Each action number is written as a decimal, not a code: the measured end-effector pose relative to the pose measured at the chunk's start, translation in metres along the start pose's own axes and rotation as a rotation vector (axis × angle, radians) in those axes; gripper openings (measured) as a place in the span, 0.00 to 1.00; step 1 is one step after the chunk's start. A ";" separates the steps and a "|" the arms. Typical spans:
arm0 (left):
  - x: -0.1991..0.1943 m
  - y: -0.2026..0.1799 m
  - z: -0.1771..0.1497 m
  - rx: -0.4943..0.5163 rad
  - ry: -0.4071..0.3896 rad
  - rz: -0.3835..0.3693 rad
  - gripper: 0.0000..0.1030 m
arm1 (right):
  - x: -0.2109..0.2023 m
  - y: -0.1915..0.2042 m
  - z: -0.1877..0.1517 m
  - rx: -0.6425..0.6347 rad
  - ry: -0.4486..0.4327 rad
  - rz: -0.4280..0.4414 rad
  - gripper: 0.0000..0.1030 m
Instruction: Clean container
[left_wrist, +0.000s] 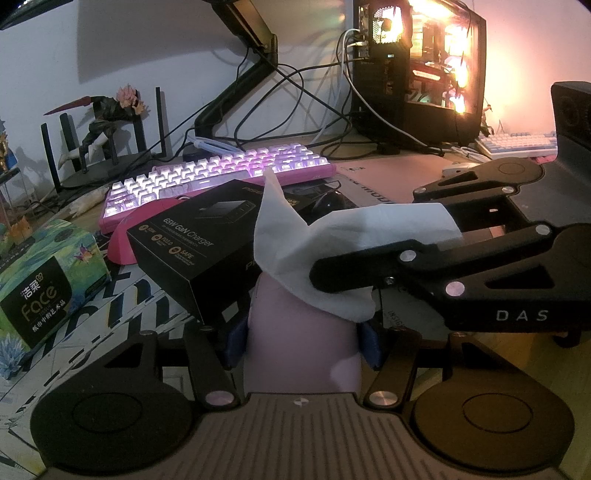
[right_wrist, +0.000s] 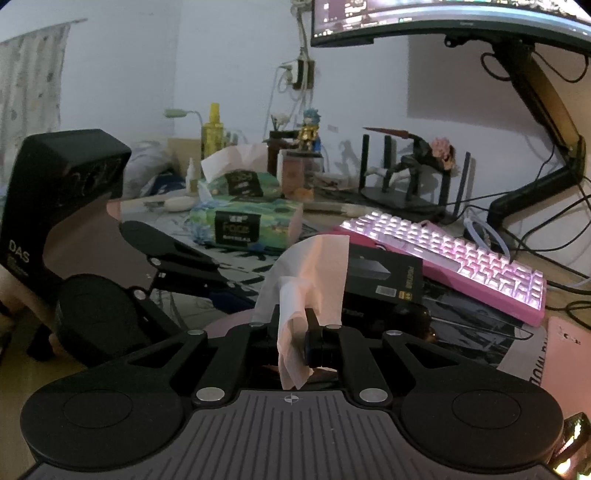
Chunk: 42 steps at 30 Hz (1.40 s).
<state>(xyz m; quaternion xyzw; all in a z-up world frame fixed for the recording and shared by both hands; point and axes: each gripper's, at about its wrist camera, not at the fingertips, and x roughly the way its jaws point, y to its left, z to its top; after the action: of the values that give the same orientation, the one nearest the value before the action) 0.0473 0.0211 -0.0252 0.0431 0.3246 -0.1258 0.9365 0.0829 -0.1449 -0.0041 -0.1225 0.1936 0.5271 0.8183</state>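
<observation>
In the left wrist view my left gripper (left_wrist: 301, 339) is shut on a pale pink container (left_wrist: 295, 332), held upright between its blue pads. My right gripper (left_wrist: 325, 280) reaches in from the right, shut on a white tissue (left_wrist: 295, 236) that rests on the container's top. In the right wrist view the right gripper (right_wrist: 314, 339) is shut on the tissue (right_wrist: 306, 280), which sticks up and hangs down between the fingers. The container's pink rim (right_wrist: 232, 319) shows just beyond, with the left gripper (right_wrist: 173, 258) to the left.
A black charger box (left_wrist: 199, 236) lies just behind the container. A pink lit keyboard (left_wrist: 221, 173), a pink mouse (left_wrist: 122, 236) and a green tissue box (left_wrist: 44, 277) stand on the desk. A PC tower (left_wrist: 417, 70), monitor arm (left_wrist: 240, 81) and cables are at the back.
</observation>
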 end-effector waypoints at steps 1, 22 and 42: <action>0.000 0.000 0.000 0.000 0.000 0.000 0.58 | 0.000 0.000 0.000 0.001 0.000 -0.002 0.12; 0.000 0.000 0.000 0.000 0.000 0.000 0.58 | -0.007 -0.004 -0.003 0.000 0.009 -0.023 0.12; 0.000 0.000 0.000 0.000 0.000 0.000 0.58 | -0.008 -0.006 -0.003 0.009 0.009 -0.007 0.12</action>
<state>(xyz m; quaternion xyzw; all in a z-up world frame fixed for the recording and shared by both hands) 0.0477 0.0214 -0.0250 0.0433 0.3247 -0.1260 0.9364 0.0850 -0.1556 -0.0030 -0.1217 0.1993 0.5230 0.8197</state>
